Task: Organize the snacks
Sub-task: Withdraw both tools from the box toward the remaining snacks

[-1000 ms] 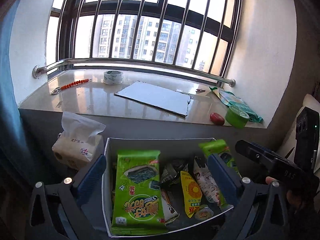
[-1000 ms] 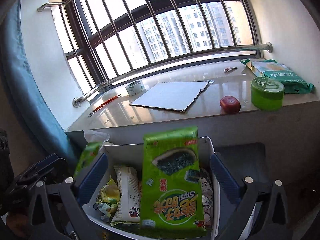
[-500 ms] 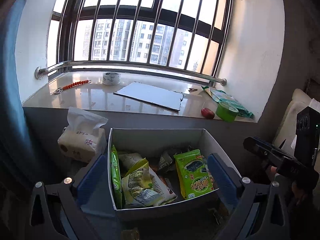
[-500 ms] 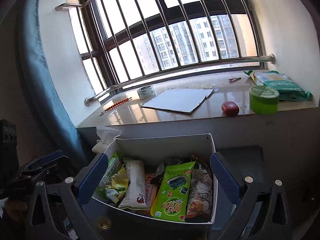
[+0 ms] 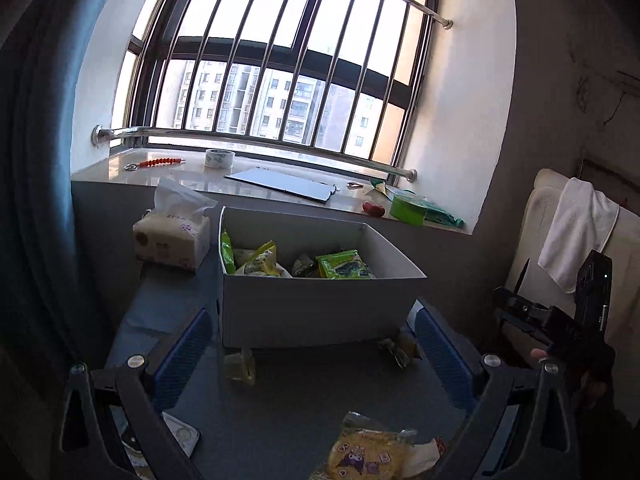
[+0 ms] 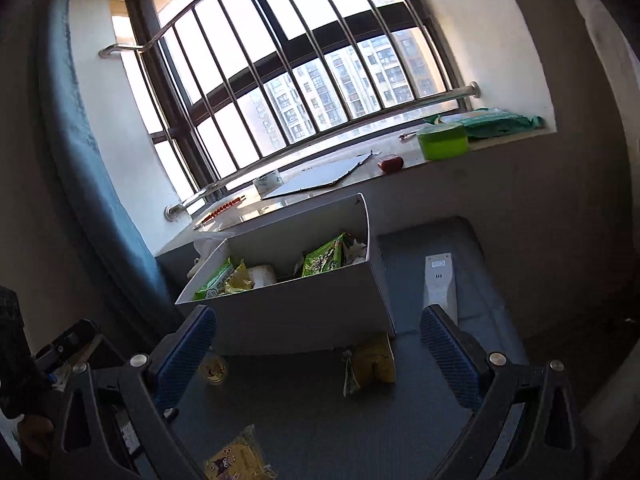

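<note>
- Now, in the left wrist view, our left gripper [image 5: 312,364] has its jaws wide apart and empty. The white box [image 5: 320,304] of snacks stands ahead of them on the grey table [image 5: 288,420], and the green seaweed packet [image 5: 346,268] already lies inside.
- The loose yellow packet [image 5: 370,458] lies below and a little right of the jaw gap, nearer to us than the fingertips; we judge that reaching it means drawing back and tipping down. Two small wrapped pieces [image 5: 240,366] sit against the foot of the box, one near each blue pad.
- In the right wrist view, our right gripper [image 6: 318,344] is likewise spread open and holds nothing. The box [image 6: 304,304] stands ahead, seen tilted.
- A yellow pouch [image 6: 370,362] lies between the jaws, just at the box's foot, its long axis roughly along our reach. The right hand seems the nearer one for it.
- The cartoon-printed packet [image 6: 236,460] shows at the bottom edge, left of centre, behind the fingertips.
</note>
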Demonstrator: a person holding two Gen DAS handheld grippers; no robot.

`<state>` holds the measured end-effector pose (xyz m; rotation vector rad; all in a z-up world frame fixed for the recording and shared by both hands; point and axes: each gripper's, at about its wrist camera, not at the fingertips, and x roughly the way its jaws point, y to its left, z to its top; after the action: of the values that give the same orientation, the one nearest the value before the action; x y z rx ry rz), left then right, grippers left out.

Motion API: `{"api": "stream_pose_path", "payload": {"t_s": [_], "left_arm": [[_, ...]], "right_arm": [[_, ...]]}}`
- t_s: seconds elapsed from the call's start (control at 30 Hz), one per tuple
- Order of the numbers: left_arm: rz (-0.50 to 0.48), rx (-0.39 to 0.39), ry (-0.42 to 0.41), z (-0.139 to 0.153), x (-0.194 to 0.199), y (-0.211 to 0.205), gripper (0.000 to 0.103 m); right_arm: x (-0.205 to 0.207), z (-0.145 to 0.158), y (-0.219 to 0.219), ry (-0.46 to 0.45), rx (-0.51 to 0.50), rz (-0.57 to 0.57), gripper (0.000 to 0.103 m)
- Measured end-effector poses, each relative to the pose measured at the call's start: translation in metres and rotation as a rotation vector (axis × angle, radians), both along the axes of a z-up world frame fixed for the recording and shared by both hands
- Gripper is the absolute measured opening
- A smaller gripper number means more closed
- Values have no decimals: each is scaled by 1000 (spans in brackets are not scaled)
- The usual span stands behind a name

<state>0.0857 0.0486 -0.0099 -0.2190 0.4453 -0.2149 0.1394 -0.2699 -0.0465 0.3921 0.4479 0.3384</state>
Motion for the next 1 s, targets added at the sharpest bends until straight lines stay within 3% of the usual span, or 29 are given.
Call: {"api": "stream_pose_path", "payload": {"t_s": [0.13,0.3,0.43,0.6,0.73,0.87,1.0], "left_arm": [[17,-49,56,-26,-20,-3,103],[32,-56,86,-43,-36,-5,103],[48,-48,103,-49,-38,-3,103],[62,-43,137,-56,-30,0,103],[68,-37,167,-63,-24,1,103],[77,-19,185,-69,-19,2,103],[85,-16,208,-74,-12,3,103]], "right_arm": [[-32,-21,-9,-27,9,-100,103],[-42,-32,-2,-45,-106,-112,103],[-27,-39,7,-31,-211,-71,103],[15,-59,16,126,-262,99,103],[53,-72,31,205,-368,106,103],[88,-80,43,262,-405,148,103],[112,-91,55,337,-440,190,87]]}}
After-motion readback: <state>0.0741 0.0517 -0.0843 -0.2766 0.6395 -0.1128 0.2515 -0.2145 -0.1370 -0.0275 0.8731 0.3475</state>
